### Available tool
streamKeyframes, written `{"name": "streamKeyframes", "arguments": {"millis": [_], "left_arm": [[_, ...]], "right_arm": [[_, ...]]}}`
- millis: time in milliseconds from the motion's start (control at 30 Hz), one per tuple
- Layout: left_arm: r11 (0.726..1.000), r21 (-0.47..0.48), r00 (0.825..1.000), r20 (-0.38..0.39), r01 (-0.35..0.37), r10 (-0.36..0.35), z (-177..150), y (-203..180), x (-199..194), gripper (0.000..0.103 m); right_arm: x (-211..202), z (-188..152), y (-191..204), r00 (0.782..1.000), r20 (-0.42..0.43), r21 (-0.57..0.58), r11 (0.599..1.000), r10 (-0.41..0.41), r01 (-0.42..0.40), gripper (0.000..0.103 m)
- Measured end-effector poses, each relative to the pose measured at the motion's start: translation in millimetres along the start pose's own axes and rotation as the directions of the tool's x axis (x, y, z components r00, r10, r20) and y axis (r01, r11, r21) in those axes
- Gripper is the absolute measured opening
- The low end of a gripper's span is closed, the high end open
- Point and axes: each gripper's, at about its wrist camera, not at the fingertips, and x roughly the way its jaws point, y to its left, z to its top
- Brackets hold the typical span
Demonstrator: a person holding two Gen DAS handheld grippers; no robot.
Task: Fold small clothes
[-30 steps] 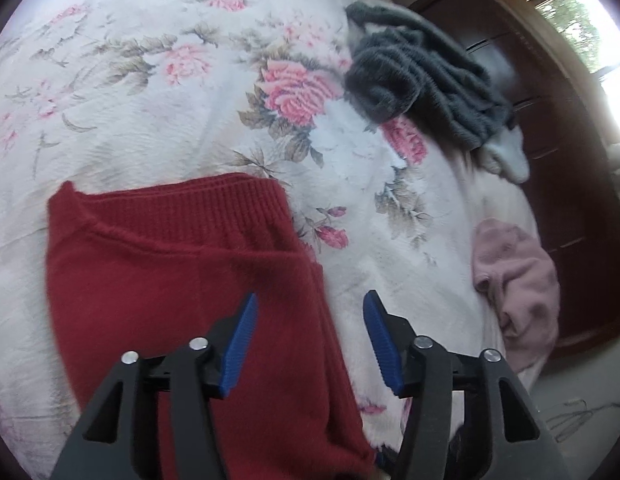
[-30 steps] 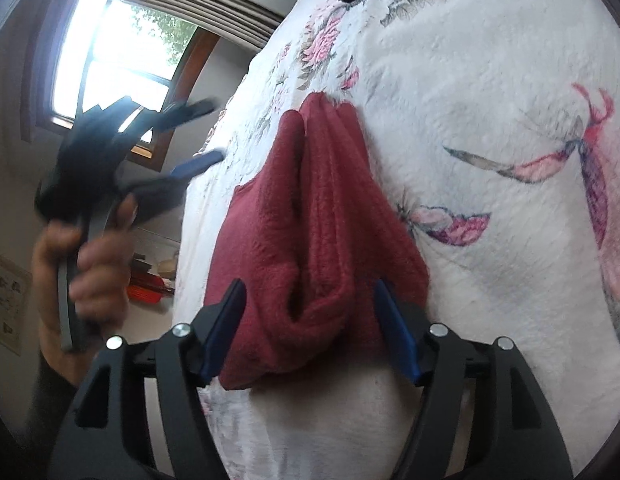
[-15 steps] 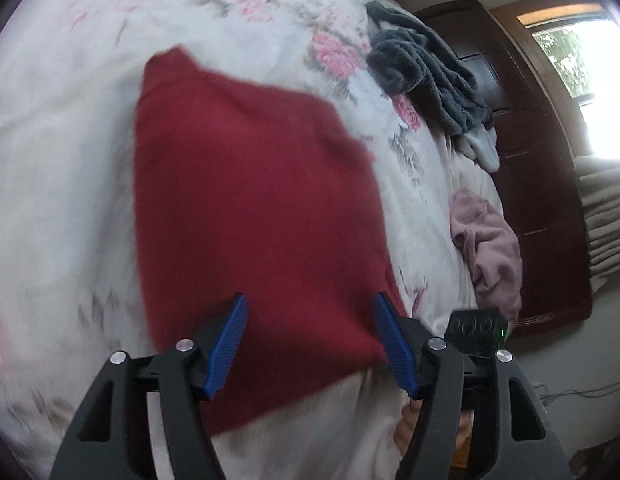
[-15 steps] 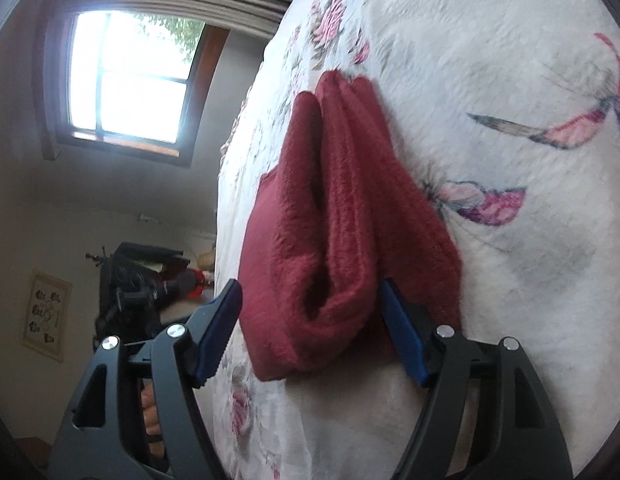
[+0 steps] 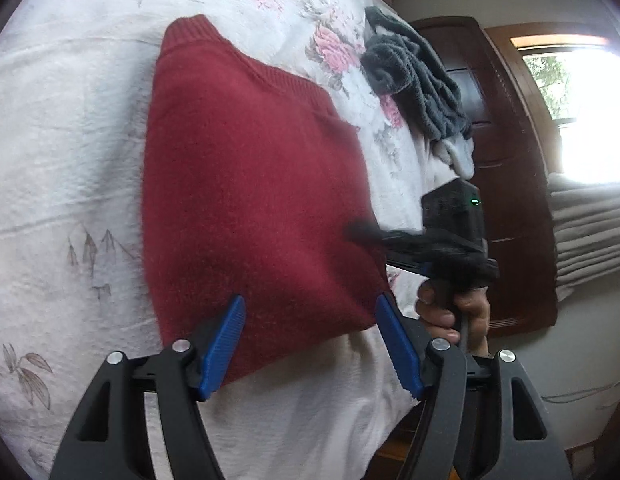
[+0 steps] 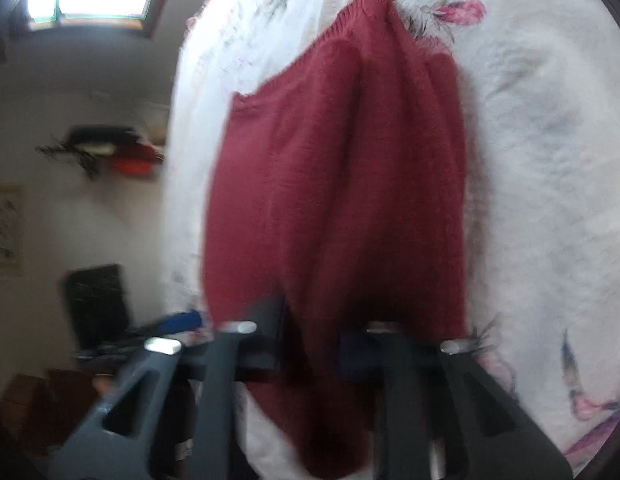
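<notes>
Left claw: your left claw (image 5: 310,344) stood with its blue pads apart and nothing between them, hovering just short of the near edge of the red sweater (image 5: 254,200).
Red sweater, from the left claw: it lay folded on the bed (image 5: 58,160), spreading straight ahead of the claw, its near hem between and just past the two pad tips, and its ribbed band at the far end.
Right claw: your right claw (image 6: 310,344) was blurred in its own view; its fingers sat close on either side of a fold of the red sweater (image 6: 334,184), but you could not tell from the pictures whether they pinched the cloth.
Red sweater, from the right claw: it ran from between the fingers away ahead of the claw, bunched into long ridges, with a lower part hanging below the fingers.
Right claw, from the left claw: it reached in from the right side, its tip touching the right edge of the sweater, with your hand (image 5: 454,312) wrapped round the handle.
Grey garment (image 5: 414,76): heaped on the bed far ahead and to the right of the left claw, well apart from the sweater.
Floral bedspread (image 6: 542,160): it lay to the right of the right claw, under the sweater.
</notes>
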Motion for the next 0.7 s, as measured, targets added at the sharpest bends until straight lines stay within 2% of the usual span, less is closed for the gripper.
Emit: {"name": "streamKeyframes", "arguments": {"millis": [67,133,200,267,333,367,400,467,567,633,700], "left_arm": [[1.000,0.018,1.000,-0.004,0.016,-0.016,0.8,-4.9,-1.1,0.068],[0.999,0.029,0.999,-0.021,0.045,-0.044,1.2,-9.5,3.4,0.068],[0.997,0.043,0.997,-0.044,0.060,-0.058,-1.3,-12.9,11.4,0.067],[0.996,0.051,0.995,-0.080,0.070,-0.066,-5.1,-14.7,23.4,0.067],[0.995,0.065,0.991,-0.113,0.073,-0.065,-9.7,-16.5,34.4,0.067],[0.995,0.073,0.991,-0.124,0.067,-0.058,-11.9,-16.5,39.7,0.067],[0.996,0.072,0.990,-0.130,0.061,-0.051,-14.0,-15.4,42.9,0.067],[0.997,0.048,0.989,-0.142,0.056,-0.049,-17.0,-9.9,51.4,0.067],[0.996,0.061,0.986,-0.158,0.066,-0.056,-22.3,-12.3,57.7,0.067],[0.996,0.062,0.984,-0.170,0.062,-0.050,-23.1,-11.1,63.7,0.068],[0.999,0.039,0.983,-0.183,0.037,-0.029,-19.9,-1.9,69.3,0.068]], "right_arm": [[-13.9,-10.6,4.2,0.999,0.045,-0.025,0.999,-0.023,0.024,0.013],[-25.7,-22.0,-8.6,0.995,0.090,0.003,1.000,-0.029,0.029,0.013],[-22.9,-28.2,-28.8,0.994,0.090,0.043,0.998,-0.056,0.053,0.013],[-23.2,-30.4,-28.0,0.992,0.118,0.017,0.999,-0.033,0.031,0.015],[-27.1,-28.6,-19.0,0.992,0.128,-0.009,1.000,-0.004,0.005,0.024],[-29.8,-27.7,-19.1,0.991,0.136,0.005,1.000,0.014,-0.015,0.025],[-28.7,-22.8,-20.9,0.989,0.147,0.012,1.000,0.011,-0.013,0.013],[-31.0,-22.9,-32.0,0.983,0.172,0.054,0.997,-0.068,0.060,0.010],[-28.4,-30.2,-49.9,0.987,0.156,0.092,0.995,-0.048,0.034,0.010],[-31.8,-32.3,-47.9,0.982,0.180,0.090,0.995,-0.057,0.041,0.014],[-42.7,-32.6,-40.3,0.976,0.209,0.072,0.996,-0.060,0.046,0.027]]}}
